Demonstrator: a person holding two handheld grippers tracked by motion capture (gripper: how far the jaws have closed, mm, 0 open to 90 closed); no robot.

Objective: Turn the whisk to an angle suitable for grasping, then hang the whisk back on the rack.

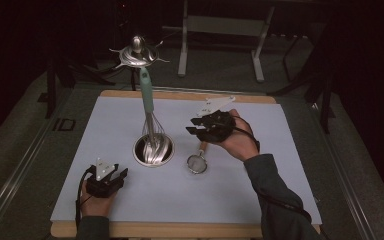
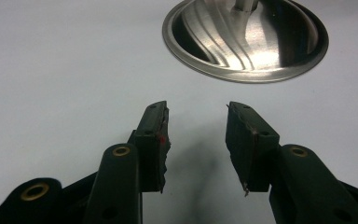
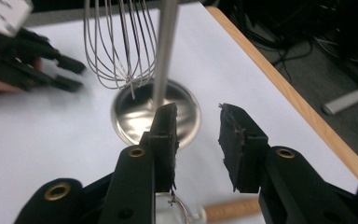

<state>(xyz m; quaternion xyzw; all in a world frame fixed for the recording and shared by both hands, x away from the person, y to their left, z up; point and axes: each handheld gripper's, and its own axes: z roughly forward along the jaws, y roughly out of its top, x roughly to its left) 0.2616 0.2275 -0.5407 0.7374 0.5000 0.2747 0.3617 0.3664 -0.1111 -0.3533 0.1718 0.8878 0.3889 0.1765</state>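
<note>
You are holding your left gripper [image 1: 114, 173] with jaws parted and nothing between them, bare white tabletop [image 1: 230, 190] lying open around it. Just ahead, the whisk [image 1: 150, 117] is standing nearly upright in the steel bowl [image 1: 153, 149], teal handle pointing up. Your right gripper [image 1: 194, 129], also spread and unladen, is hovering above the wooden-handled strainer [image 1: 198, 161]. No readable writing.
</note>
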